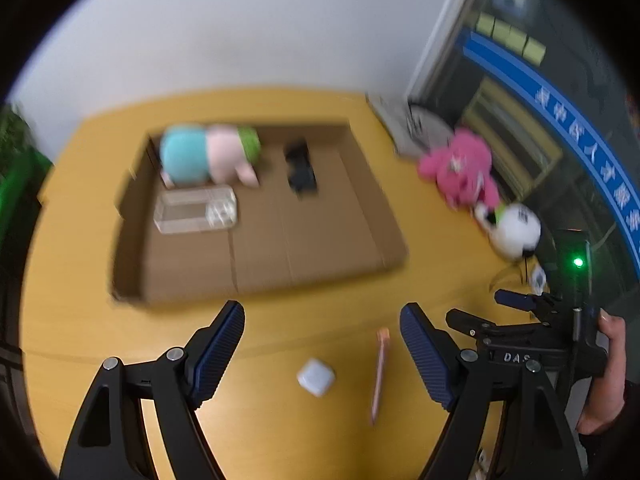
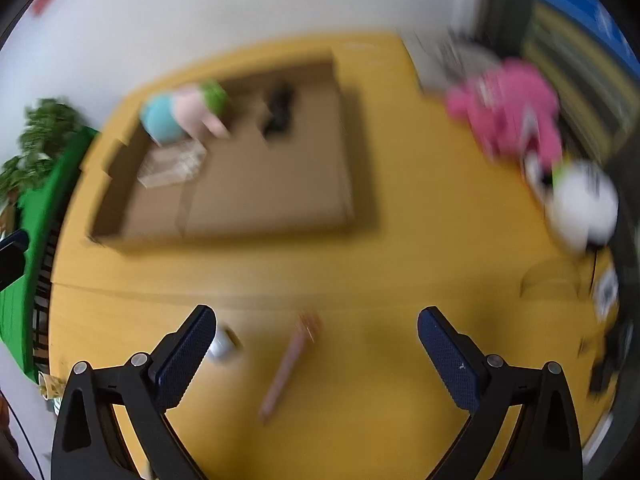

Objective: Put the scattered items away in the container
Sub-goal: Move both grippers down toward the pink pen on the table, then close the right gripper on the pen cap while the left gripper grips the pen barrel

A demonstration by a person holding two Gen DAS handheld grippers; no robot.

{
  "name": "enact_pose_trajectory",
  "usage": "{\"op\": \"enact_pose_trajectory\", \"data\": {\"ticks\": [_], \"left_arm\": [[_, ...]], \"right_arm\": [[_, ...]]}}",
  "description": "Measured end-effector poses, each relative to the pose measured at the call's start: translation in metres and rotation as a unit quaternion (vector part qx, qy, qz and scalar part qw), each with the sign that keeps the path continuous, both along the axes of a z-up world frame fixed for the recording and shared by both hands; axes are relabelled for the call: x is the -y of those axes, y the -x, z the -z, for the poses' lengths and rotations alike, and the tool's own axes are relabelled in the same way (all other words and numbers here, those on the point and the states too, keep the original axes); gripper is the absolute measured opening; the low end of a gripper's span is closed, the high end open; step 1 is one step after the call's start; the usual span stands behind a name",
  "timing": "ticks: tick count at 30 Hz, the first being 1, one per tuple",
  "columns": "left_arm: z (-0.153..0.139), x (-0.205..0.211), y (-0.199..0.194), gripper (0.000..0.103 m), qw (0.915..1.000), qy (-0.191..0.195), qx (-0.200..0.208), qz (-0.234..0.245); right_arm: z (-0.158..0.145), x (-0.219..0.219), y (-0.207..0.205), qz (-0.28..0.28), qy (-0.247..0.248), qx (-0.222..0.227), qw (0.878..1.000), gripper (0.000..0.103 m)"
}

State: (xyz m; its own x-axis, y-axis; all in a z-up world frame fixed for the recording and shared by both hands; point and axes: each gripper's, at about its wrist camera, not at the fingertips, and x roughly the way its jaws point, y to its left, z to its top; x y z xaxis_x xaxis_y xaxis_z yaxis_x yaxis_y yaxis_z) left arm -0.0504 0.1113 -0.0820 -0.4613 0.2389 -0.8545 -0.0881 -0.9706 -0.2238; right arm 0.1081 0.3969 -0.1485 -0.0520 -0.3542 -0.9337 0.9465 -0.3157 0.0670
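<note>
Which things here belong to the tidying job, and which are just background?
Job:
cardboard box, already holding a plush pig, clear case and black item
still on the table: pink plush, white plush, pink pen, white cube
left gripper and right gripper, both open

Background:
green plant
blue banner

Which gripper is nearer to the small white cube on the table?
Left. The left gripper hangs right above the small white cube; for the right gripper the cube lies by its left finger.
</note>
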Motion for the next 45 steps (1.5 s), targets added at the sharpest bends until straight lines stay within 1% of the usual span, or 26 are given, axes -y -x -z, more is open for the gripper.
{"op": "enact_pose_trajectory", "data": {"ticks": [2,4,7,10,14,16,18,20,21,23,27,28,29,30,31,32,33,34,35,36,37,38,42,45], "left_arm": [[0.031,-0.009,-0.004,0.08,0.9992,-0.008,0.038,0.009],[0.059,-0.019,-0.009,0.08,0.9973,-0.015,0.069,0.021],[0.097,-0.034,-0.018,0.08,0.9919,-0.038,0.109,0.052],[0.129,-0.05,-0.027,0.08,0.9862,-0.05,0.139,0.075],[0.158,-0.067,-0.031,0.08,0.9811,-0.065,0.157,0.094],[0.17,-0.076,-0.029,0.079,0.9797,-0.057,0.162,0.103],[0.184,-0.085,-0.027,0.079,0.9775,-0.044,0.174,0.111],[0.196,-0.09,-0.026,0.074,0.9757,-0.042,0.182,0.114],[0.2,-0.092,-0.026,0.073,0.9752,-0.044,0.185,0.113],[0.206,-0.097,-0.027,0.068,0.9743,-0.045,0.188,0.115],[0.203,-0.106,-0.031,0.067,0.9759,-0.03,0.175,0.127],[0.202,-0.106,-0.031,0.062,0.9764,-0.029,0.174,0.125],[0.201,-0.106,-0.031,0.053,0.9769,-0.027,0.173,0.122],[0.2,-0.105,-0.031,0.048,0.9772,-0.025,0.173,0.12],[0.2,-0.105,-0.032,0.041,0.9773,-0.023,0.174,0.119],[0.199,-0.104,-0.033,0.037,0.9774,-0.02,0.174,0.118],[0.198,-0.103,-0.035,0.037,0.9777,-0.019,0.174,0.116],[0.198,-0.102,-0.036,0.033,0.978,-0.018,0.174,0.114],[0.197,-0.1,-0.037,0.028,0.9784,-0.018,0.174,0.11],[0.197,-0.099,-0.038,0.023,0.978,-0.021,0.177,0.108],[0.198,-0.098,-0.04,0.016,0.9759,-0.035,0.186,0.109],[0.2,-0.097,-0.041,0.011,0.9736,-0.047,0.194,0.11],[0.197,-0.102,-0.053,0.01,0.9727,-0.036,0.195,0.121],[0.189,-0.099,-0.059,0.01,0.9736,-0.04,0.19,0.12]], "right_arm": [[0.033,-0.011,0.009,0.031,-0.033,0.031,0.999,0.102],[0.061,-0.017,0.011,0.048,-0.058,0.055,0.996,0.101],[0.086,-0.015,0.009,0.064,-0.077,0.076,0.992,0.1],[0.099,-0.003,0.009,0.082,-0.084,0.084,0.99,0.098],[0.104,0.021,0.01,0.092,-0.074,0.099,0.988,0.098],[0.111,0.033,0.011,0.09,-0.08,0.093,0.988,0.097],[0.12,0.041,0.012,0.092,-0.091,0.097,0.987,0.093],[0.132,0.047,0.013,0.092,-0.11,0.087,0.986,0.089],[0.137,0.048,0.014,0.092,-0.119,0.083,0.985,0.088],[0.143,0.048,0.014,0.096,-0.127,0.079,0.984,0.085],[0.145,0.05,0.012,0.098,-0.126,0.075,0.984,0.085],[0.145,0.051,0.011,0.098,-0.124,0.073,0.985,0.084],[0.144,0.052,0.01,0.098,-0.123,0.071,0.985,0.082],[0.143,0.054,0.008,0.095,-0.122,0.066,0.986,0.08],[0.142,0.055,0.005,0.092,-0.124,0.058,0.986,0.074],[0.142,0.056,0.002,0.091,-0.127,0.051,0.986,0.068],[0.141,0.056,-0.001,0.09,-0.129,0.047,0.986,0.065],[0.14,0.055,-0.004,0.09,-0.131,0.042,0.986,0.057],[0.139,0.054,-0.006,0.09,-0.131,0.038,0.987,0.045],[0.138,0.053,-0.007,0.092,-0.129,0.036,0.987,0.04],[0.137,0.051,-0.008,0.097,-0.126,0.04,0.986,0.027],[0.136,0.049,-0.008,0.101,-0.123,0.05,0.986,0.027],[0.135,0.046,-0.013,0.106,-0.122,0.073,0.984,0.026],[0.123,0.042,-0.016,0.115,-0.103,0.088,0.984,0.025]]}}
